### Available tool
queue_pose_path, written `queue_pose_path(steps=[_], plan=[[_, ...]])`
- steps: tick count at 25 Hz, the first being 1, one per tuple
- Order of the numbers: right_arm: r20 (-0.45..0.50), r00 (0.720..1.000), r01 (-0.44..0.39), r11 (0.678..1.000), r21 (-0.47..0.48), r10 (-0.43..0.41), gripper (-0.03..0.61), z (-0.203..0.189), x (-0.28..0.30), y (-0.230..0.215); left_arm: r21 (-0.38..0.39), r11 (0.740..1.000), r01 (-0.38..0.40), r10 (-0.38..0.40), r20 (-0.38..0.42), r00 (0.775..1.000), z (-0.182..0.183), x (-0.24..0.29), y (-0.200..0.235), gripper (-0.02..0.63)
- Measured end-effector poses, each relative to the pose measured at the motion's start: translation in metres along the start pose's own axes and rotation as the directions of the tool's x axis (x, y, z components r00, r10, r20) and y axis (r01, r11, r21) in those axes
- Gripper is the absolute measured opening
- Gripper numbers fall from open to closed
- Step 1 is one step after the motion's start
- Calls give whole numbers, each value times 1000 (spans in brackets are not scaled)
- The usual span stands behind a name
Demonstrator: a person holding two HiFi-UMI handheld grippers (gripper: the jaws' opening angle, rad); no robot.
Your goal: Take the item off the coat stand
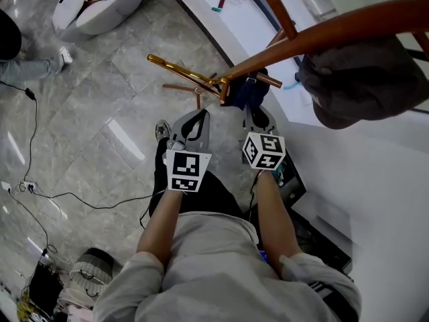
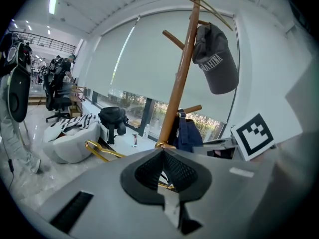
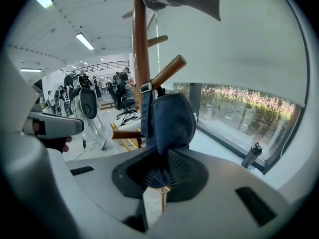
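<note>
A wooden coat stand leans across the head view. A dark blue cloth item hangs by its strap from a low peg. In the right gripper view, my right gripper is shut on the lower tip of that blue item. A grey cap hangs from a higher peg. My left gripper is shut with nothing in it. It sits just left of the right gripper, short of the stand's pole.
Gold legs of the stand spread over the marble floor. A white cushion with a striped cloth lies at the back left, and cables trail on the left. A white ledge runs along the right, with a bottle on it.
</note>
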State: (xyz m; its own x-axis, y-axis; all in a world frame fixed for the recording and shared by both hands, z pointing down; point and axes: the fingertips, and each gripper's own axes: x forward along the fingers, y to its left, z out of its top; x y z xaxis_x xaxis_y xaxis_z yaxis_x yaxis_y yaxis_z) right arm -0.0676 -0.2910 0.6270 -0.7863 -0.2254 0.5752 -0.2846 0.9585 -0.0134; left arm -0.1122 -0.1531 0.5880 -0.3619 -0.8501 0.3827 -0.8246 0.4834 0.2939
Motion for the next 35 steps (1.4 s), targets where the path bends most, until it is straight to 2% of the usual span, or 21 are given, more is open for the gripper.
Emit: queue_pose_path(steps=[16, 35], plan=[[58, 998, -23, 995, -100, 29, 14, 17, -33, 18, 68, 996, 49, -47, -28, 998, 12, 0, -19, 11], [105, 994, 11, 997, -72, -3, 14, 24, -60, -3, 89, 993, 73, -71, -29, 997, 12, 2, -44, 11]])
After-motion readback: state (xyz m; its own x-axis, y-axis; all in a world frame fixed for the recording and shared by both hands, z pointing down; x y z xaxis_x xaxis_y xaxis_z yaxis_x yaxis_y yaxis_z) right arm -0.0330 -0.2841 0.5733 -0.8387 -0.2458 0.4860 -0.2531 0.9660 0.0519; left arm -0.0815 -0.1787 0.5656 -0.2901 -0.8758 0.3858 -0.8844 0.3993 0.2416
